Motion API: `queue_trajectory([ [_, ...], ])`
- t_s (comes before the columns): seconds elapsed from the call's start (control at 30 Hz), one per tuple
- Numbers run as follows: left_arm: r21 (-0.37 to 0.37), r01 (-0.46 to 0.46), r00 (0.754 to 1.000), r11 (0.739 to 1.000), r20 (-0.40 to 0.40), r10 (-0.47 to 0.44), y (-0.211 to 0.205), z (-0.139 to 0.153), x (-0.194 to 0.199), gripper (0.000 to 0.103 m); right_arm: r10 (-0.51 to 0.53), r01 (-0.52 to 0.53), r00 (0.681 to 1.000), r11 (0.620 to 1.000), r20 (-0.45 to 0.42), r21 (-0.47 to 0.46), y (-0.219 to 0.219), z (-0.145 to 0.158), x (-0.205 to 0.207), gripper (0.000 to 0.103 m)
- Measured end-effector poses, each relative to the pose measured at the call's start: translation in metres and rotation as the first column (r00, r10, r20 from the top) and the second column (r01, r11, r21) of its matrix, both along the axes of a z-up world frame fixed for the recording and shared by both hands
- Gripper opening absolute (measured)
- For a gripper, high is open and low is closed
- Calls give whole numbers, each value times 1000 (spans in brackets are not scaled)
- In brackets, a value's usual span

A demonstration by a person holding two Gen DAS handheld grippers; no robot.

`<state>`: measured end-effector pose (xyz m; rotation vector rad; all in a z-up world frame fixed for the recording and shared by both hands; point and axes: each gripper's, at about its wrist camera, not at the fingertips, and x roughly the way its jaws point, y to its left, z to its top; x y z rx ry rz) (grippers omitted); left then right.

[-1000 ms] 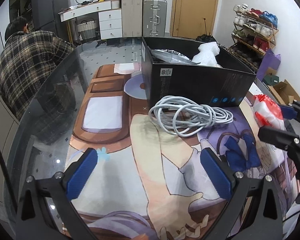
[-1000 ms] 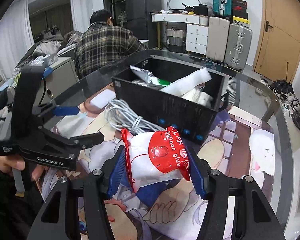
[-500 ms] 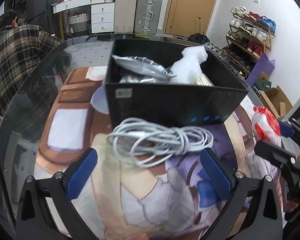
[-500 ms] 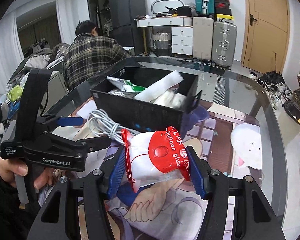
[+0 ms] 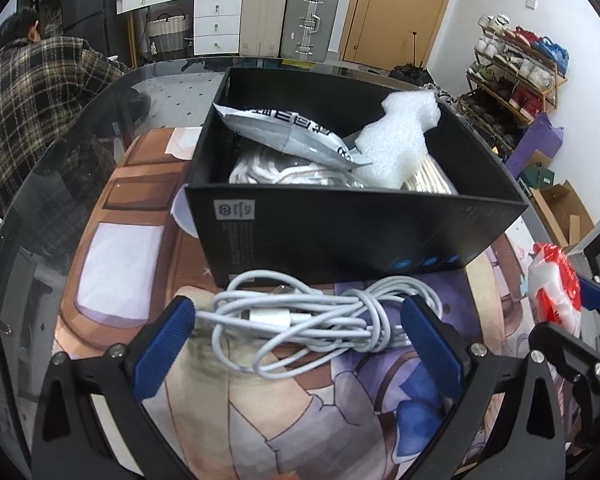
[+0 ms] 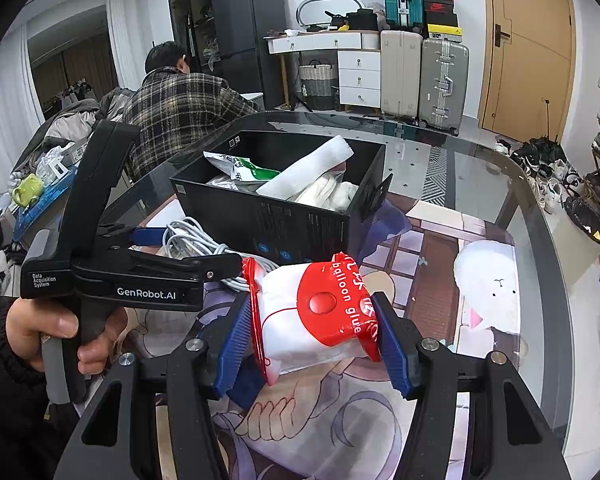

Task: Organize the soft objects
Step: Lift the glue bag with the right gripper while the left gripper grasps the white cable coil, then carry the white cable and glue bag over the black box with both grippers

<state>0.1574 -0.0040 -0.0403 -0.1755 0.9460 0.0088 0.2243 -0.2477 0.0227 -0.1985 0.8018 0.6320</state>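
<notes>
The right gripper (image 6: 314, 320) has its 2 pads pressed on the red-and-white balloon glue packet (image 6: 316, 312), held above the printed mat. The left gripper (image 5: 298, 332) stands wide open around the coiled white cable (image 5: 308, 320), not yet pinching it. Close on the bundle's middle so no loop trails, then lift both over the near wall of the black box (image 5: 340, 236) just beyond.

Counted one box (image 5: 340, 232), one cable bundle (image 5: 312, 320), one glue bag (image 6: 320, 316). Saw two grippers (image 5: 300, 332) (image 6: 312, 340), two suitcases (image 5: 288, 20), one person (image 6: 180, 104).
</notes>
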Motion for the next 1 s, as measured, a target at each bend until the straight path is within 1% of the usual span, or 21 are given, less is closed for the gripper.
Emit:
queue_trajectory([
  [0.1, 21, 13, 1000, 1000, 11, -14, -2, 0, -3, 94, 2, -2, 1000, 1000, 2, -2, 0, 0, 0, 60],
  [0.17, 23, 30, 999, 999, 21, -30, -3, 1, -5, 84, 2, -2, 1000, 1000, 1, -1, 0, 0, 0, 60],
  [0.3, -11, 44, 998, 999, 41, -44, 3, 3, -8, 79, 8, -8, 1000, 1000, 4, -8, 1, 0, -1, 60],
  [0.4, -15, 49, 998, 999, 45, -48, 4, 4, -11, 75, 12, -11, 1000, 1000, 6, -8, 1, 0, 0, 60],
  [0.47, -33, 56, 997, 998, 49, -55, 5, 5, -13, 69, 11, -11, 1000, 1000, 7, -10, 1, 0, 0, 60],
  [0.73, -61, 75, 996, 995, 54, -72, 10, 8, -30, 67, 13, -13, 1000, 1000, 18, -8, 3, 4, -2, 60],
  [1.0, -63, 88, 992, 994, 100, -81, 12, 22, -55, 67, 21, -21, 999, 1000, 33, -8, 5, 9, -6, 60],
])
